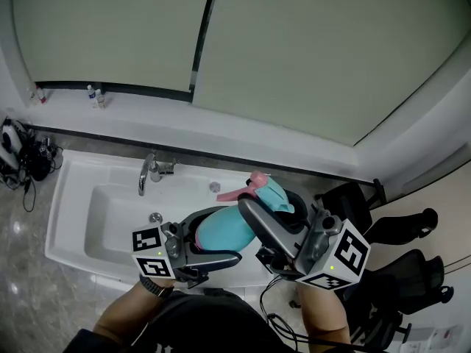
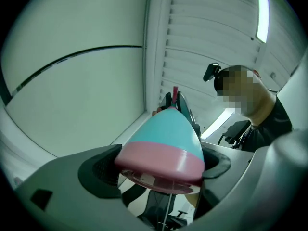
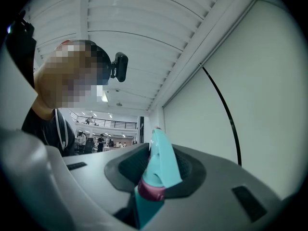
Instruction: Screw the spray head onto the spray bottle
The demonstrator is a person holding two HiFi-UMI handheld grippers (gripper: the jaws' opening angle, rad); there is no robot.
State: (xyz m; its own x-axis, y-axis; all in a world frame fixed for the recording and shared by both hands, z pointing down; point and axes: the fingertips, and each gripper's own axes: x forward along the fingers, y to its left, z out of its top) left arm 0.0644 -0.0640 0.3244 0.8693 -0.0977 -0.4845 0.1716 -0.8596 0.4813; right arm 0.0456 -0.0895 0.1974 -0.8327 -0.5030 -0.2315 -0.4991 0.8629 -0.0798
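Observation:
In the head view I hold a teal spray bottle (image 1: 221, 230) on its side above the sink's front rim. My left gripper (image 1: 218, 239) is shut on its body. In the left gripper view the bottle (image 2: 166, 136) shows its pink base band, squeezed between both pads. The teal spray head (image 1: 271, 195) with its pink trigger sits at the bottle's neck, with my right gripper (image 1: 283, 213) shut on it. In the right gripper view the spray head (image 3: 161, 160) stands between the pads, with its pink collar (image 3: 151, 192) below. The joint of head and neck is hidden.
A white sink (image 1: 73, 219) with a chrome faucet (image 1: 151, 171) lies below the grippers. Small bottles (image 1: 96, 95) stand on the window ledge. Black cables (image 1: 22, 157) lie at the left and black office chairs (image 1: 412, 271) stand at the right.

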